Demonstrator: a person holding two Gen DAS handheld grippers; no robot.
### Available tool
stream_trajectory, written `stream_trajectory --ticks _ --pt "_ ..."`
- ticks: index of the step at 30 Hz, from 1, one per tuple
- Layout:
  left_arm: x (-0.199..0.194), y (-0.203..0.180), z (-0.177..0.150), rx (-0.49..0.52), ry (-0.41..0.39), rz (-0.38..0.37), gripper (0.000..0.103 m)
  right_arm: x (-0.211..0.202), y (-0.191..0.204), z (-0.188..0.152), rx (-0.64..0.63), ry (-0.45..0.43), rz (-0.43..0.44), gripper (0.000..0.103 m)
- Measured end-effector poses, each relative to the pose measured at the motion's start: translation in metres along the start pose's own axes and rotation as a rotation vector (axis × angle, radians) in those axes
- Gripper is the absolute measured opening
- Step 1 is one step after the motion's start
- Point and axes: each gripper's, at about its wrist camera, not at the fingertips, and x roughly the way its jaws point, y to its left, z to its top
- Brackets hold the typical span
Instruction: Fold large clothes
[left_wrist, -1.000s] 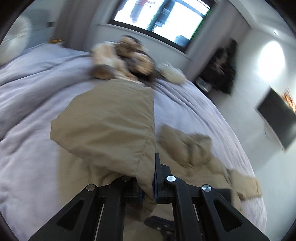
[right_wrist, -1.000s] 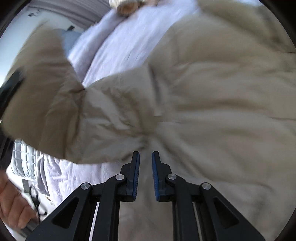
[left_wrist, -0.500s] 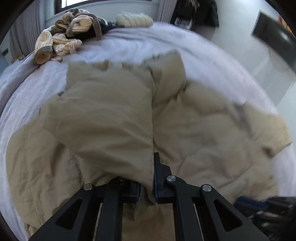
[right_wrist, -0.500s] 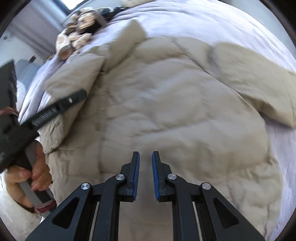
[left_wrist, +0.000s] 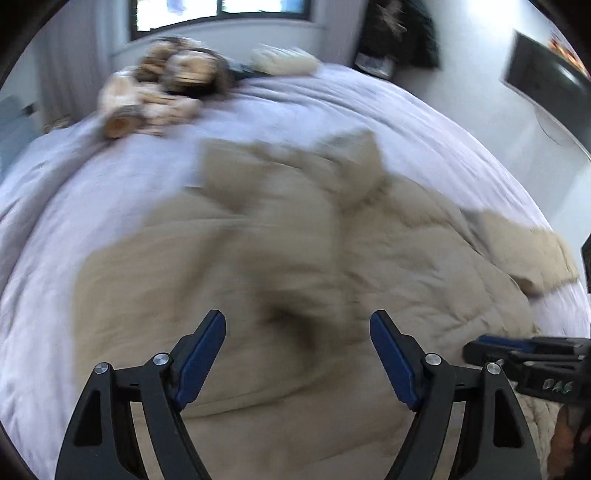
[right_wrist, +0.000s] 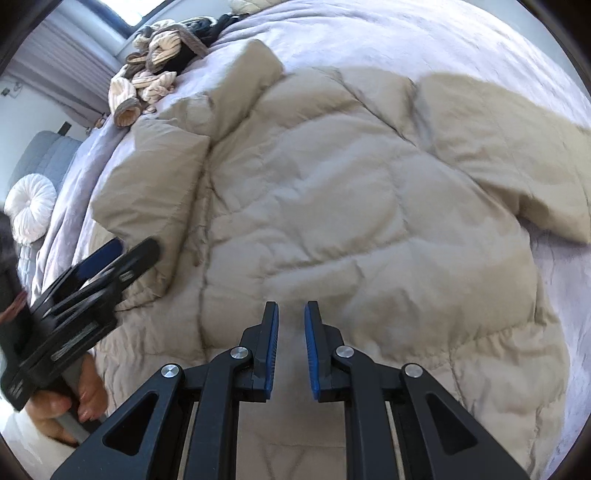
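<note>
The beige quilted puffer jacket (right_wrist: 332, 192) lies flat on the lavender-covered bed (right_wrist: 424, 40), its long axis running from the hem by the claws up to the collar, which points at the heap of cream knitted clothes (right_wrist: 155, 81). One sleeve (right_wrist: 155, 192) is folded inward; the other (right_wrist: 517, 155) stretches sideways. The left claw (left_wrist: 297, 347), which pinched that folded sleeve half a second ago, has just sprung wide and holds nothing. The right claw (right_wrist: 290, 350) has just opened slightly, narrow and empty above the hem.
</note>
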Motion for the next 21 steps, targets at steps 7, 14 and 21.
stream_trajectory --ticks 7,14,21 --pt "-0.006 0.112 -0.012 -0.170 -0.002 0.393 0.083 0.003 0.109 0.017 -0.324 -0.099 -0.038 0.092" --pt "0.021 0.158 -0.031 -0.262 0.058 0.467 0.083 0.063 0.168 0.053 -0.468 -0.185 -0.228 0.084" --pt "0.039 0.158 -0.033 -0.275 0.078 0.440 0.083 0.040 0.095 0.062 -0.184 -0.223 -0.121 0.006"
